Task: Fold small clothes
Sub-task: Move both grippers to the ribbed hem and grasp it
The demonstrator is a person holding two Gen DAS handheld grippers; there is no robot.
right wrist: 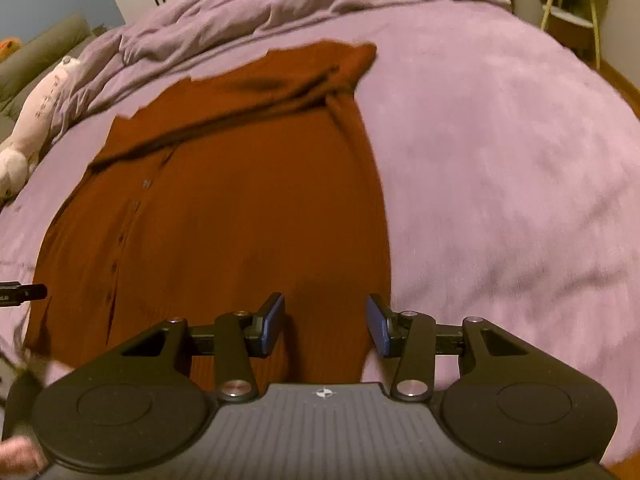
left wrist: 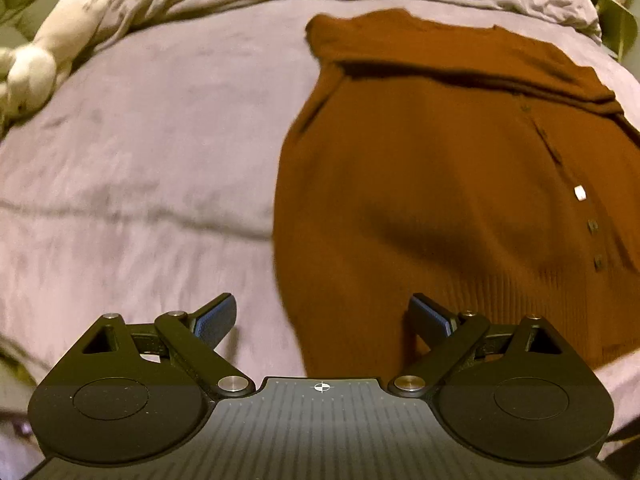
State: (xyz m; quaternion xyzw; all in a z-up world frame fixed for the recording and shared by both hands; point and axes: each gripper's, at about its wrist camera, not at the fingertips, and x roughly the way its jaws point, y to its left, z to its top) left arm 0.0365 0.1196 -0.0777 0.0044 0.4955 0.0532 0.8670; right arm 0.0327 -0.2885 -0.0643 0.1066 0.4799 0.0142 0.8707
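A rust-brown knit cardigan [left wrist: 440,168] with a button row lies flat on the purple bedspread [left wrist: 140,160], its sleeves folded across the top. My left gripper [left wrist: 322,320] is open and empty above the cardigan's near left hem corner. In the right wrist view the cardigan [right wrist: 240,208] fills the middle. My right gripper [right wrist: 325,328] is open and empty above the near right hem edge. The tip of the left gripper [right wrist: 24,294] shows at the far left edge of that view.
A white plush toy [left wrist: 36,64] lies at the bed's left side. A bunched purple duvet [right wrist: 280,4] lies along the far side. A green stool [right wrist: 576,4] stands on the floor at the back right. Grey-green cushions [right wrist: 44,48] lie at the left.
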